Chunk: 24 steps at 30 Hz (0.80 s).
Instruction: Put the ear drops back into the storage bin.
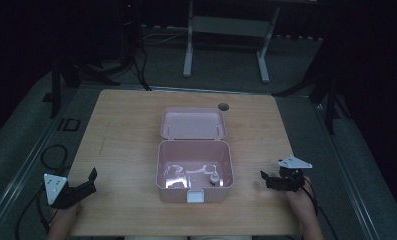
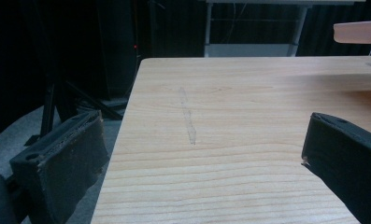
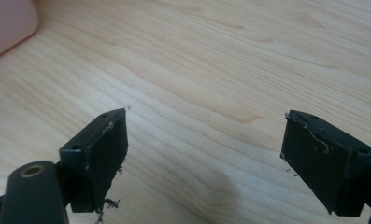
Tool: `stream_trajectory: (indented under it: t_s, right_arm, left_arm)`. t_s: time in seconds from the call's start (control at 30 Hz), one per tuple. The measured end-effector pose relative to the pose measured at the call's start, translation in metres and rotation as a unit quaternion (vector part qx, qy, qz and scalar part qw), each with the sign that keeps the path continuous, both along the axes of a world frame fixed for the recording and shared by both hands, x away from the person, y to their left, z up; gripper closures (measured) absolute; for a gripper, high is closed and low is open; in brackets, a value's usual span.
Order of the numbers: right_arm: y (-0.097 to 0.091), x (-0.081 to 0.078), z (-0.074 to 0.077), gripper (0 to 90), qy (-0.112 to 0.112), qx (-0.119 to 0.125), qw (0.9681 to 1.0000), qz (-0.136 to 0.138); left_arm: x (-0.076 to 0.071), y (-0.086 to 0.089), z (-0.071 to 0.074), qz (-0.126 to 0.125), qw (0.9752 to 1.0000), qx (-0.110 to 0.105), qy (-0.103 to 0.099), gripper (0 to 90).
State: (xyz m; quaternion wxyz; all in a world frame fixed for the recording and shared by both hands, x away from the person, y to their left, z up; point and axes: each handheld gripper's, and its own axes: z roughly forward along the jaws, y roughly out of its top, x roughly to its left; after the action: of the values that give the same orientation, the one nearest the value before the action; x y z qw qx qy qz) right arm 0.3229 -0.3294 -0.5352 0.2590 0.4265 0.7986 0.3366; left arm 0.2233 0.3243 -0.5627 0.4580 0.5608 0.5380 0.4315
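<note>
No legible text or labels anywhere.

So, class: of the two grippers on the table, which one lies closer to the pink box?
The right gripper. It lies nearer the pink box, by its right wall, while the left gripper rests farther away near the table's left front corner.

box (image 1: 194, 172) contents too dim to identify, lid (image 2: 358, 31) cut off
</note>
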Motion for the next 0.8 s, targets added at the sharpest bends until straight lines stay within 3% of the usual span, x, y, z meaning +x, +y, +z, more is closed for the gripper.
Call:
stream_trajectory:
  t_s: [0.13,0.3,0.5,0.8]
  right_arm:
    - [-0.003,-0.003,-0.004,14.3,-0.024,0.024,0.9986,-0.041]
    - [-0.011,-0.007,-0.005,14.4,-0.063,0.063,0.9918,-0.091]
    - [-0.011,-0.011,-0.010,13.7,-0.100,0.054,0.9847,-0.132]
    - [-0.004,-0.010,-0.012,13.7,-0.122,0.044,0.9770,-0.169]
  left_arm:
    - [0.000,0.000,0.000,0.000,1.0000,0.000,0.000,0.4]
    - [0.000,0.000,0.000,0.000,1.0000,0.000,0.000,0.4]
    - [0.000,0.000,0.000,0.000,1.0000,0.002,0.000,0.4]
    - [0.000,0.000,0.000,-0.001,1.0000,0.003,0.000,0.4]
